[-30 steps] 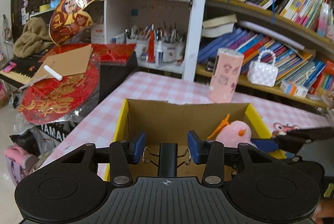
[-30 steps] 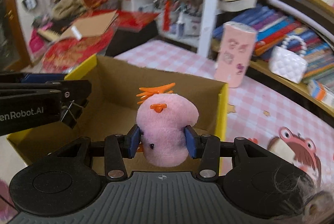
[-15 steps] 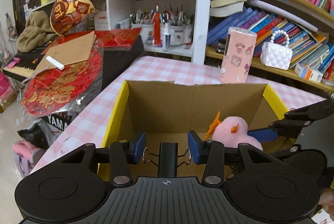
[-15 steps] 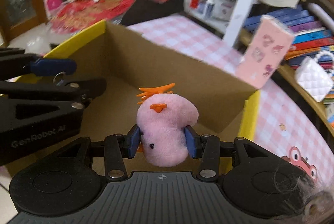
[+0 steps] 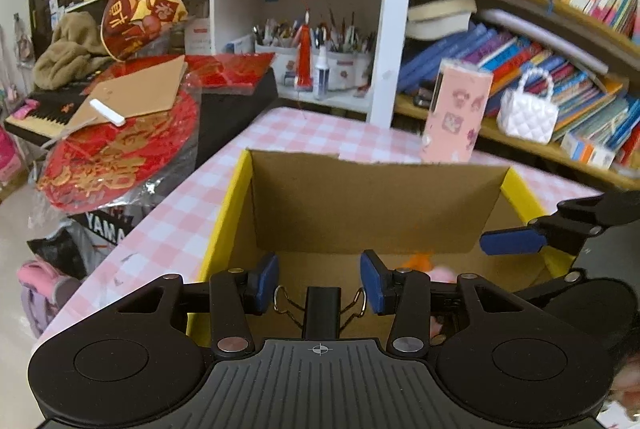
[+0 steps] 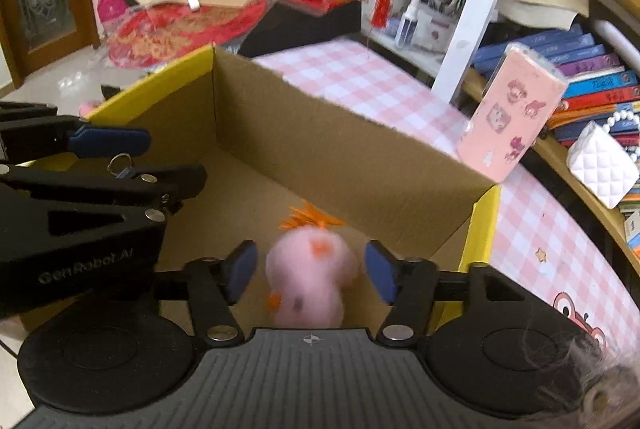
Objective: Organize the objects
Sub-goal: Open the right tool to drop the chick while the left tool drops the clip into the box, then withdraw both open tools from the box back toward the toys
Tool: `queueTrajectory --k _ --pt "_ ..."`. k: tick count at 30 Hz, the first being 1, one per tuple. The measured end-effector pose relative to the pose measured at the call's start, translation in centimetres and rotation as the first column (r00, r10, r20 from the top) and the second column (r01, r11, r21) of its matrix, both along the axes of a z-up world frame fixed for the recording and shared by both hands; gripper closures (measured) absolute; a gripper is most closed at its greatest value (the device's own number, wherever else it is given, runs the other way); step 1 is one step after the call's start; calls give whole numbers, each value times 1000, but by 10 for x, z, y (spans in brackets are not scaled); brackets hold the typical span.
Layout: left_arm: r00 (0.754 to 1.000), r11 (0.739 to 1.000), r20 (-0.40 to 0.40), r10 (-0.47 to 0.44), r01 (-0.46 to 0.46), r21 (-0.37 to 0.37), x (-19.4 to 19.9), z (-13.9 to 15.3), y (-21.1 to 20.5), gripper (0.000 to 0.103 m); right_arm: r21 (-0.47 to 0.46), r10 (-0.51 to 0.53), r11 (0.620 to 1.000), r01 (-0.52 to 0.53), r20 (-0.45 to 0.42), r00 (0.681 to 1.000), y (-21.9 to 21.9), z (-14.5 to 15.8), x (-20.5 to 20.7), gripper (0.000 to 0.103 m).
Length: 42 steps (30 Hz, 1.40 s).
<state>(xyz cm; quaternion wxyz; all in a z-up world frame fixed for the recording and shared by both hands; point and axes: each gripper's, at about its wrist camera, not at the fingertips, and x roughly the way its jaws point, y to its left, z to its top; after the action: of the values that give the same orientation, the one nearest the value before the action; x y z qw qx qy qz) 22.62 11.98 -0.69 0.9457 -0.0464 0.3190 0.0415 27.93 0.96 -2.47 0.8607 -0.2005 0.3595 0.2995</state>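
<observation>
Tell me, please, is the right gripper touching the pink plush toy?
Apart: the right wrist view shows gaps between the right gripper pads and the pink plush toy.

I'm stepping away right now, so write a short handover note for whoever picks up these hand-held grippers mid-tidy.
Right hand-held gripper: open, fingers either side of the pink plush chick, not gripping it.
Left hand-held gripper: open, with a black binder clip hanging between its fingers, over the box's near edge.
Cardboard box: on the pink checked table; the chick is blurred inside it, apparently dropping or just landed.
Done: chick released into the box.
Left: get the binder clip into the box, then withdraw both grippers.
</observation>
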Motion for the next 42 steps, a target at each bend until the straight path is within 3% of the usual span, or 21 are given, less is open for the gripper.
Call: queueTrajectory --k 2,5,12,18,26,34,42 --pt "999 1000 33 -2 2 4 -7 6 0 59 12 -17 1000 16 13 1000 -3 3 -3 38" --pt "995 1000 96 0 -3 29 -21 19 -1 45 65 -52 997 50 33 998 -11 13 -10 38" --pt "978 999 206 14 -23 38 -57 50 3 26 184 -159 974 133 138 978 -27 45 -46 37" --pt "969 999 244 36 -44 28 -89 62 12 24 273 -284 934 229 181 942 -41 61 -81 33" --pt "967 995 240 80 -91 35 -135 56 22 22 322 -374 897 304 181 910 -49 59 -137 32" --pt "984 995 153 86 -92 36 -177 37 30 21 319 -429 871 375 119 895 -48 42 -189 31" --pt "990 991 105 91 -100 86 -205 22 27 17 288 -466 855 432 57 883 -49 20 -228 31"
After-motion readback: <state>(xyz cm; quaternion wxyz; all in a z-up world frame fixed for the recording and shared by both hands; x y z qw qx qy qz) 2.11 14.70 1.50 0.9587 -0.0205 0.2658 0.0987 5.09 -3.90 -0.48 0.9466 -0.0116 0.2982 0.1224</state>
